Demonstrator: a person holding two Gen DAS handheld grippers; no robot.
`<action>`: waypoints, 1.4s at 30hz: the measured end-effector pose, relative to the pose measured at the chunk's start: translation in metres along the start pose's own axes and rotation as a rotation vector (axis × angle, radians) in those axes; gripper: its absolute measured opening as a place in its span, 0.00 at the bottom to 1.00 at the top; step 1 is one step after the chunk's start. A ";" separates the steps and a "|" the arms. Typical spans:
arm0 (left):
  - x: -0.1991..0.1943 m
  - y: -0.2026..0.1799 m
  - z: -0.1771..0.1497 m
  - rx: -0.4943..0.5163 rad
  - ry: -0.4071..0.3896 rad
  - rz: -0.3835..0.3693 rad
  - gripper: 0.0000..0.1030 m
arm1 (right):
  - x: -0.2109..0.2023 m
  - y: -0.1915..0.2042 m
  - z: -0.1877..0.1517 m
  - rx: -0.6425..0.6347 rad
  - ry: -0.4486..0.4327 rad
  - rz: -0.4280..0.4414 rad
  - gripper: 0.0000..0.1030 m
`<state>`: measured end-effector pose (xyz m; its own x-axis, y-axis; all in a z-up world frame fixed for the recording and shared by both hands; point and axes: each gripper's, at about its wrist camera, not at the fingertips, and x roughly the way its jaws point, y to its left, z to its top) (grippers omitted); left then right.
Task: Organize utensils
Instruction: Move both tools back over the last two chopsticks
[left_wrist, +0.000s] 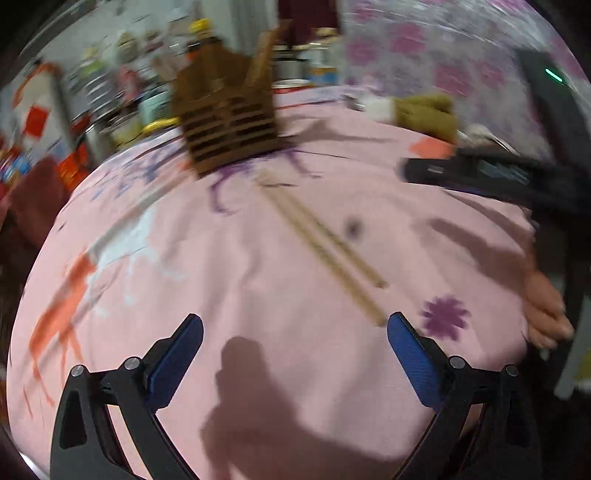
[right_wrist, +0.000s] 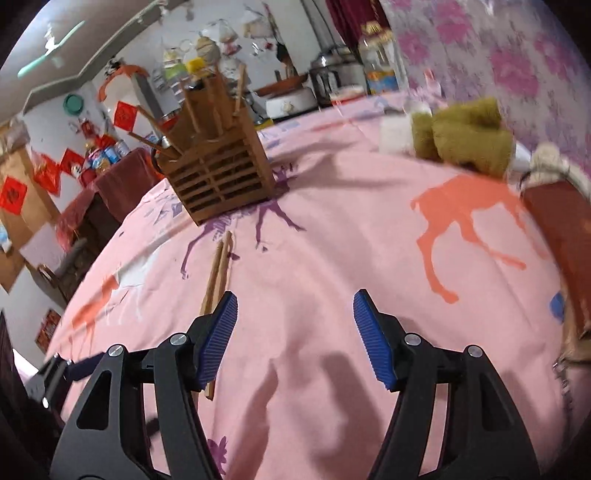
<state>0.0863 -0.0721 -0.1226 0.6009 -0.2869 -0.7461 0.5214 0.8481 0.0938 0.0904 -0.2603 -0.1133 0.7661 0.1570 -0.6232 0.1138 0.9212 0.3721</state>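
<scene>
A slatted wooden utensil holder (left_wrist: 229, 125) (right_wrist: 218, 173) stands at the far side of the pink printed tablecloth (left_wrist: 258, 295) (right_wrist: 332, 240), with several sticks upright in it. A pair of wooden chopsticks (left_wrist: 325, 243) (right_wrist: 218, 273) lies on the cloth in front of it. My left gripper (left_wrist: 294, 317) hovers over the cloth, open wide and empty, with the near chopstick ends just beyond its right finger. My right gripper (right_wrist: 295, 293) is open and empty; the chopsticks run behind its left finger (right_wrist: 218, 332). The left wrist view is blurred.
An olive plush toy (left_wrist: 424, 114) (right_wrist: 465, 136) lies at the far right of the table. A red-brown object (right_wrist: 561, 236) sits at the right edge. Behind the table is a cluttered counter with bottles and a steel pot (right_wrist: 332, 74). The table drops off at the left.
</scene>
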 end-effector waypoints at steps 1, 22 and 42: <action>0.003 -0.006 -0.002 0.023 0.011 -0.011 0.95 | 0.000 -0.002 0.001 0.010 -0.001 0.006 0.63; 0.037 0.114 0.007 -0.438 0.084 0.053 0.95 | -0.005 0.082 -0.049 -0.410 0.056 0.083 0.60; 0.013 0.065 0.009 -0.255 -0.010 -0.013 0.87 | 0.004 0.026 -0.025 -0.132 0.059 -0.020 0.26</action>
<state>0.1329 -0.0245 -0.1203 0.6014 -0.3019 -0.7397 0.3605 0.9288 -0.0860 0.0805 -0.2272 -0.1238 0.7256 0.1555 -0.6704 0.0414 0.9625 0.2680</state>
